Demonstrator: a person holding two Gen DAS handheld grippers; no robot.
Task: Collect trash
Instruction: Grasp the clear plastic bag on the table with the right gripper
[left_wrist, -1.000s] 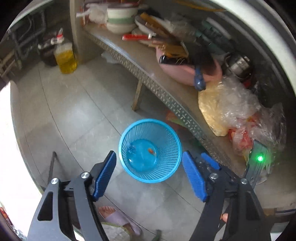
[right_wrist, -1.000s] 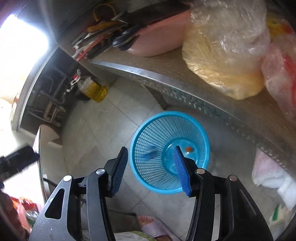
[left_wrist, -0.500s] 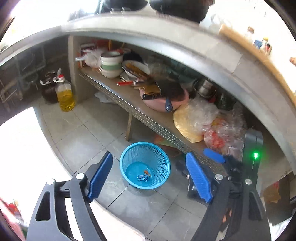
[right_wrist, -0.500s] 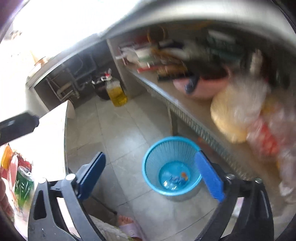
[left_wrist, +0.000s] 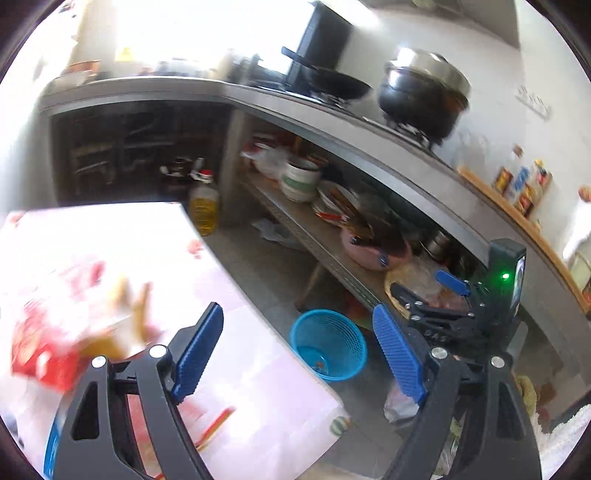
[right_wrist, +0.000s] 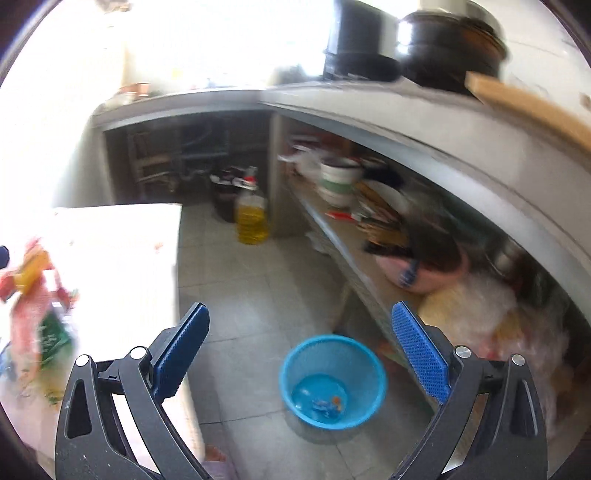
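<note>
While some trash sits in the blue basket (right_wrist: 332, 380), more waits on the table (left_wrist: 236, 354); both jaws gape, holding nothing.

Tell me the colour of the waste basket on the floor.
Bright blue; the basket shows best in the right wrist view.

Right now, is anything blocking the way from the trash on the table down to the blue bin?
Nothing visible does. The bin stands open-topped on the floor beside the table; the trash is blurred.
</note>
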